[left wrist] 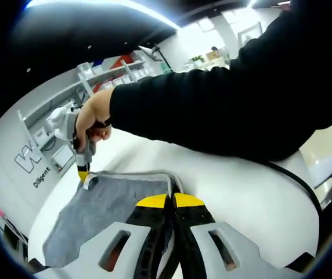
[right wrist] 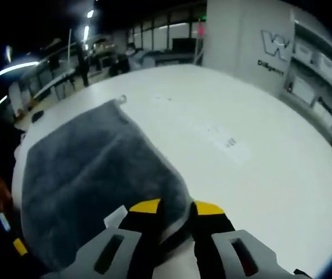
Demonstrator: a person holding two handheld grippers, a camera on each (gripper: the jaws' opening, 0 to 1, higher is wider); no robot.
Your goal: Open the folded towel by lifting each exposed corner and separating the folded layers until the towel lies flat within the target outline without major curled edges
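A grey towel [left wrist: 105,209] lies spread on the white table [left wrist: 247,197]. My left gripper [left wrist: 170,200] has its yellow-tipped jaws pressed together on the towel's near edge. A hand [left wrist: 90,119] holds my right gripper [left wrist: 83,174] at the towel's far corner, which curls up at its tip. In the right gripper view the towel [right wrist: 96,174] stretches away to the left over the table [right wrist: 230,128], and my right gripper [right wrist: 177,207] has the towel's near corner pinched between its jaws. A white label [right wrist: 115,216] shows by that corner.
A person's black sleeve [left wrist: 230,99] reaches across above the table. Shelves with boxes [left wrist: 105,70] and a lettered white wall [right wrist: 273,49] stand beyond the table's far side. The table's rim [left wrist: 314,203] curves close on the right.
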